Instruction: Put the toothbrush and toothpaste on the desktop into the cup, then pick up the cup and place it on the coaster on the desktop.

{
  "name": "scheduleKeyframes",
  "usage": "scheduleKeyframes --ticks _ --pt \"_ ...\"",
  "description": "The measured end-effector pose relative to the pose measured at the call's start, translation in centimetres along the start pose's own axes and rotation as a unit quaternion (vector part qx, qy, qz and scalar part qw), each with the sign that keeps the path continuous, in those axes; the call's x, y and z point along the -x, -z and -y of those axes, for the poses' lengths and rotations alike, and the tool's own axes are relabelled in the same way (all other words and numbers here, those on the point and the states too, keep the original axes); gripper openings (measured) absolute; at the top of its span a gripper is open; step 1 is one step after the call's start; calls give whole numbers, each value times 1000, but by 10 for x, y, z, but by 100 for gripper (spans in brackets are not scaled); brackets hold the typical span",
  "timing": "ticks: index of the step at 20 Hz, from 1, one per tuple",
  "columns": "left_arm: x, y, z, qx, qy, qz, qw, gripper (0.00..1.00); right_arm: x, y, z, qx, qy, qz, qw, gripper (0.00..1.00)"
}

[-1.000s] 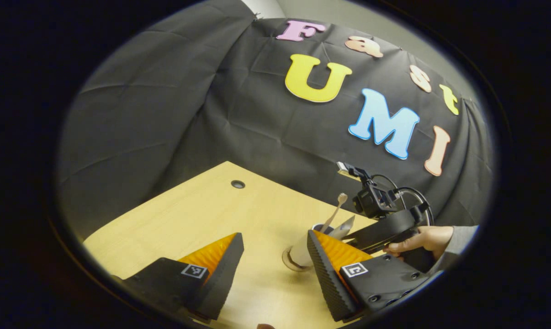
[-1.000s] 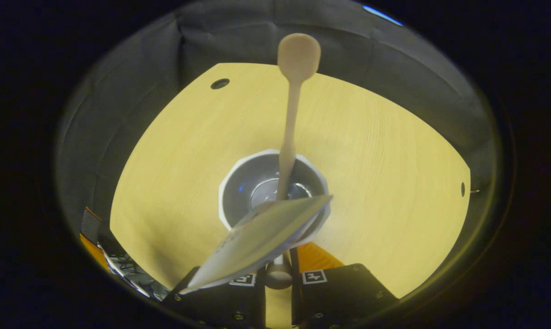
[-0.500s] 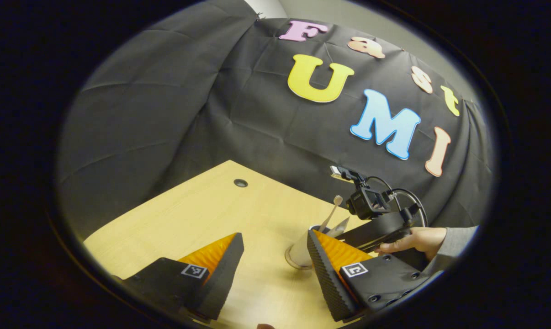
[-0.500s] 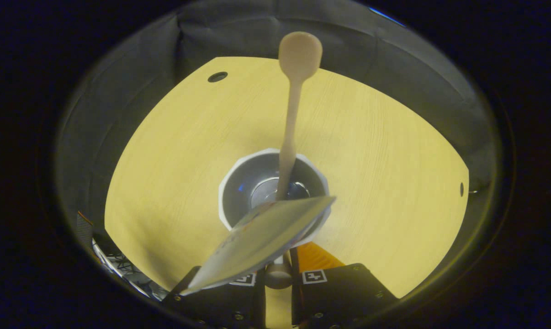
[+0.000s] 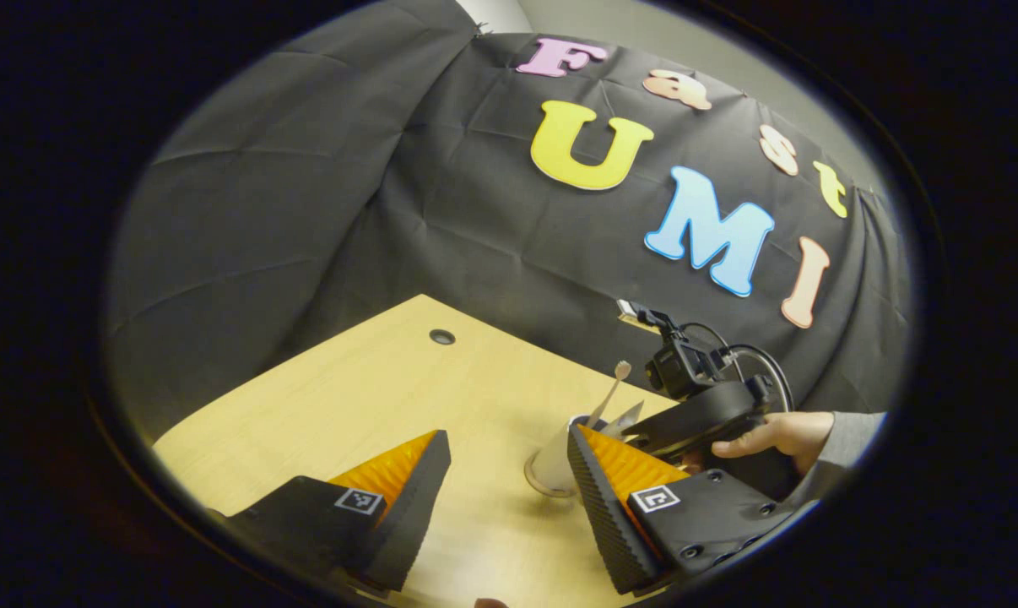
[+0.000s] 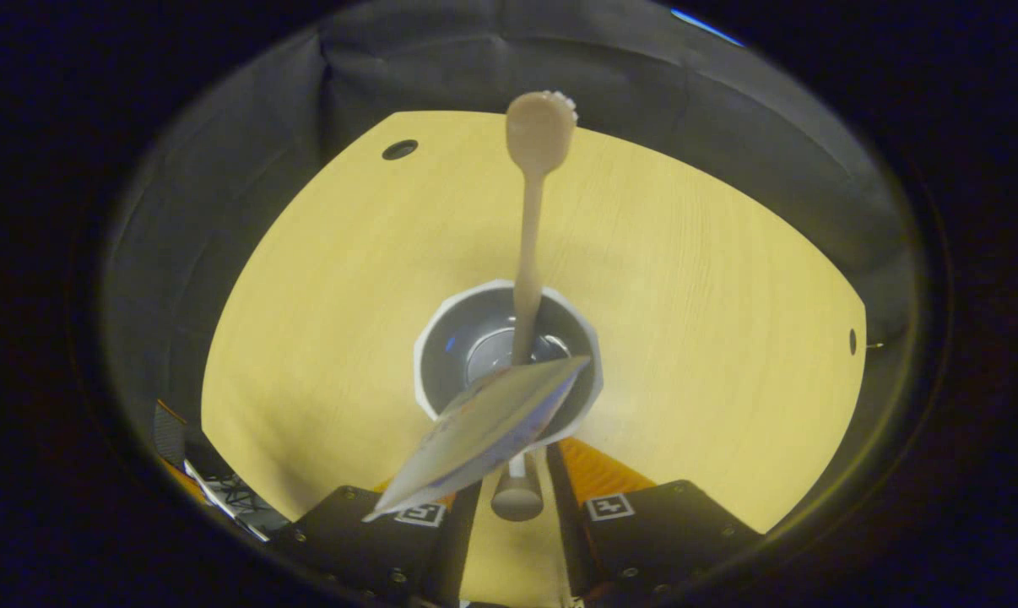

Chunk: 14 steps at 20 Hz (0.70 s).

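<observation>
**Cup's on the coaster w/ brush + paste inside**

Left gripper view, going left to right: the hole in the desk sits far back on the left, near the black cloth. The left gripper hangs over the desk w/ its jaws wide apart, nothing between them. Just past its right finger is the cup, standing upright on the coaster, a thin round rim showing under its base. The toothbrush pokes up out of the cup, head at the top, leaning right. The toothpaste tail sticks out beside it. Further right is the other gripper's body w/ a camera on top, and a hand in a grey sleeve holding it.

Right gripper view looks nearly straight down into the cup. The toothbrush handle stands inside and its head is up top. The toothpaste leans across the near rim, flat end towards the camera. The right gripper fingers sit on either side of the cup w/ a narrow gap; can't tell if they actually press on it. Another small hole is at the desk's far right edge.
</observation>
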<state>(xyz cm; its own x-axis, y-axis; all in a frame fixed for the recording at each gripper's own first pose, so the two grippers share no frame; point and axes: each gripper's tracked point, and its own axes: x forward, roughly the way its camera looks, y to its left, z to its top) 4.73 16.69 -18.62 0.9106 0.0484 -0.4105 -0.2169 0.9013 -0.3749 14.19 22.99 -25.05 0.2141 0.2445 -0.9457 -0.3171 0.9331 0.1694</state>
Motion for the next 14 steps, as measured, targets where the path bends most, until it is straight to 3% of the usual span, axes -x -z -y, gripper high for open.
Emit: scheduleKeyframes --ticks 1,3,5,8,14 --pt "0 0 0 -2 1 -1 1000 91 4 0 -3 2 -5 4 1000 49" --pt "0 0 3 -7 4 -2 1000 91 14 1 -5 4 -7 15 1000 56" --pt "0 -3 8 -12 7 0 1000 91 26 3 -8 0 -14 29 999 69" --pt "2 -6 18 -21 14 5 1000 91 47 9 -10 -12 -27 54 998 78" --pt "6 -13 43 -36 30 14 999 91 100 25 5 -50 -35 127 990 79"
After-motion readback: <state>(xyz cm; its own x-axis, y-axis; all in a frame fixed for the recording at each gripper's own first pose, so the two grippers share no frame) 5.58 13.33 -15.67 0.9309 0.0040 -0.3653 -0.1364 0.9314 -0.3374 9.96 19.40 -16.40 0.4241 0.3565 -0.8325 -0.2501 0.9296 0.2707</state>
